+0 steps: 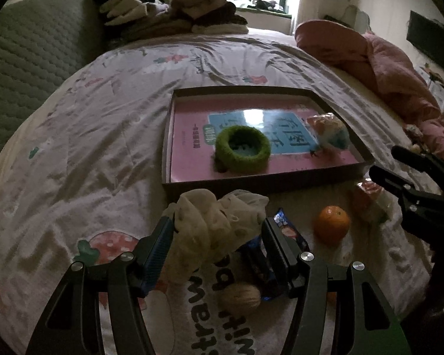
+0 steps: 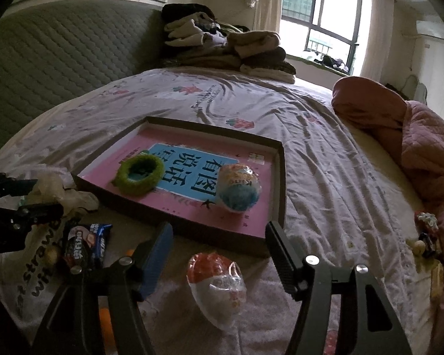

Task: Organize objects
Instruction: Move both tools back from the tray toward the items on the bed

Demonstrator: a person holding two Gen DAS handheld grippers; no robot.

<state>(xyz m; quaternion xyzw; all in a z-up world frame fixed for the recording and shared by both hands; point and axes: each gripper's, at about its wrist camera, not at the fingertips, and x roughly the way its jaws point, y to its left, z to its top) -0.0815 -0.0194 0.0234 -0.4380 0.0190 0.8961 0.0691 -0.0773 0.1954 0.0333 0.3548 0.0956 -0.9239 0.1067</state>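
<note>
A shallow brown box [image 1: 168,136] with a pink book inside lies on the bed; it also shows in the right wrist view [image 2: 281,177]. In it sit a green fuzzy ring [image 1: 242,149] and a wrapped egg toy [image 1: 330,131]. My left gripper [image 1: 217,230] is open around a cream dotted scrunchie [image 1: 219,222] in front of the box. Beside it lie a blue snack packet [image 1: 290,232], an orange [image 1: 331,223] and a walnut [image 1: 240,297]. My right gripper [image 2: 219,242] is open, with a second orange-white egg toy [image 2: 217,287] lying between its fingers.
Folded clothes [image 1: 174,11] are piled at the head of the bed by a green quilted headboard [image 1: 23,50]. A pink quilt [image 1: 384,62] is bunched at the right, with small items [image 2: 426,236] beside it. A window [image 2: 319,14] is behind.
</note>
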